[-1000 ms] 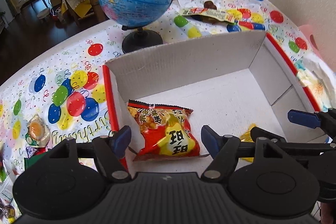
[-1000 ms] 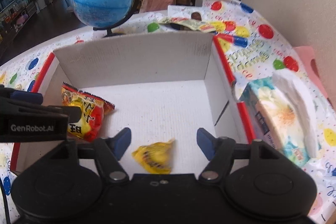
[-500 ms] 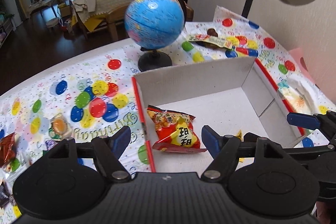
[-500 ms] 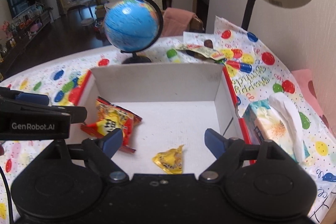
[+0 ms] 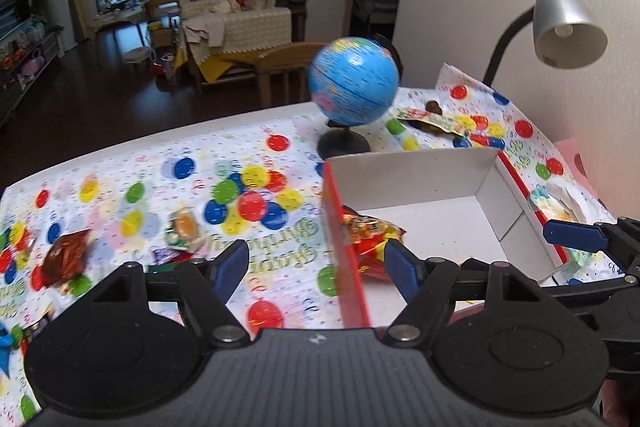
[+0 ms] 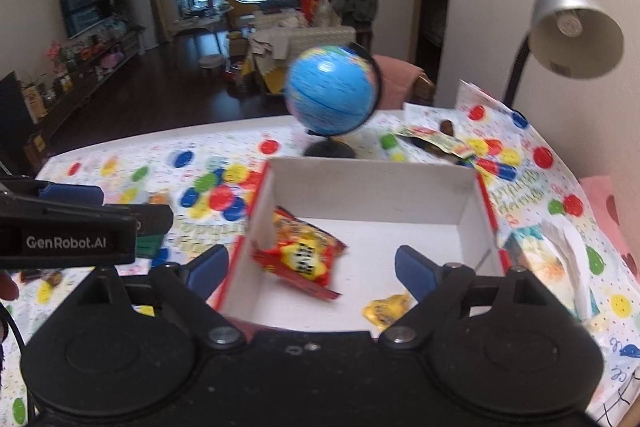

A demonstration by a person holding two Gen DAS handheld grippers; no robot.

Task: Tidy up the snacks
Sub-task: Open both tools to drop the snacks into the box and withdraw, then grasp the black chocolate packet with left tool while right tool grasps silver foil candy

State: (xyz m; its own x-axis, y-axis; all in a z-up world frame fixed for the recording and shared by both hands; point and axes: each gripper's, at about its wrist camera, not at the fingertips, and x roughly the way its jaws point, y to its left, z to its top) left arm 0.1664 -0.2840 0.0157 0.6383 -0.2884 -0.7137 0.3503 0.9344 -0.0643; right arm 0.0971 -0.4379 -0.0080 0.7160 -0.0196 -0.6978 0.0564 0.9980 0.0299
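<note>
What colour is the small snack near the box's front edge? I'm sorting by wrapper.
Yellow: the small snack shows best in the right wrist view.

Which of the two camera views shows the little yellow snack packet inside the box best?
The right wrist view. There the yellow snack packet lies in plain sight on the white floor of the box, near its front edge beside the red snack bag. In the left wrist view the tool's own body covers that part of the box, so the packet cannot be made out.
</note>
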